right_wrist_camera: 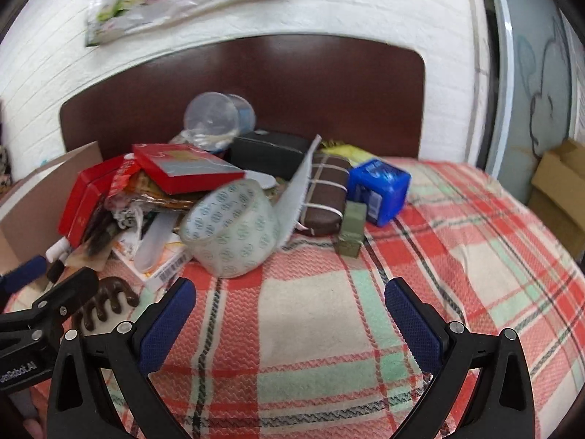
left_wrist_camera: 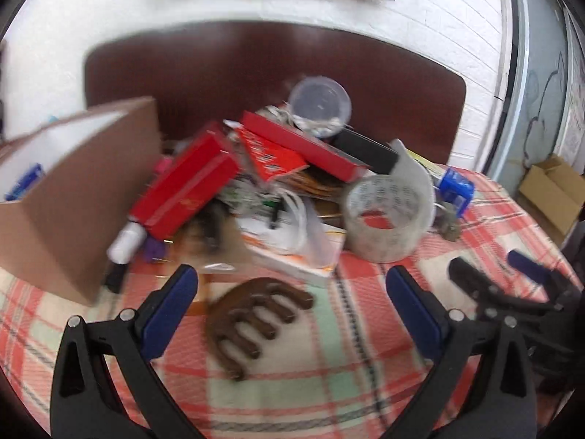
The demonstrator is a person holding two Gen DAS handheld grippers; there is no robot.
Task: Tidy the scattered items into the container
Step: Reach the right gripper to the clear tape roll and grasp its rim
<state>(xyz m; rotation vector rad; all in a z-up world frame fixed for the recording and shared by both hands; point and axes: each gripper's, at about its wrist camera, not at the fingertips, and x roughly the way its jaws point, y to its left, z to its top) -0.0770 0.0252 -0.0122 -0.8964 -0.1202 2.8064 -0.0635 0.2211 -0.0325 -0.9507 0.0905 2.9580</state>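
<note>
Currently both the left gripper (left_wrist_camera: 292, 285) and right gripper (right_wrist_camera: 290, 296) are spread, empty; risk: tape roll (right_wrist_camera: 230, 228) rolls away, loose tail snagging the pile.

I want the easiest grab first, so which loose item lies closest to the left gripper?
The brown claw hair clip, lying alone on the plaid cloth between the open left gripper's fingers; everything else sits farther back.

Even, bright light fills both views, with soft shadows. The left wrist view is smeared with motion blur, worst on the cardboard box (left_wrist_camera: 73, 190). Fisheye bending curves the far wall; corners go black.
</note>
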